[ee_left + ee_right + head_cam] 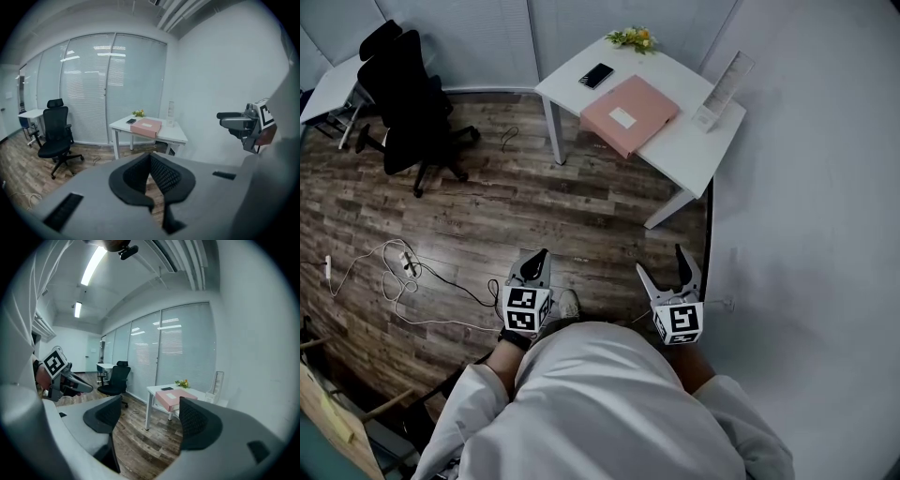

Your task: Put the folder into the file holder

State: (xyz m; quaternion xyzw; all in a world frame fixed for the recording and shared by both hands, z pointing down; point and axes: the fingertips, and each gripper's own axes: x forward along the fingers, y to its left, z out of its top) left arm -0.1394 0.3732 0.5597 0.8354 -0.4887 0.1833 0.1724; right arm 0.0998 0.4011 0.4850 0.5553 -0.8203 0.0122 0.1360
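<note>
Folder point(642, 103), pink, its white label point(622, 118) unreadable, lies on the tabletop point(680, 150); left hand-held gripper point(540, 255) closed empty, right hand-held gripper point(661, 261) wide, empty.

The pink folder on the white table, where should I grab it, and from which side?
Grip the folder by its near edge, which seems to overhang the front edge of the table slightly, coming from the open floor side. It lies flat, so only there could one jaw slip beneath it. The right gripper, jaws apart, looks ready for that.
</note>
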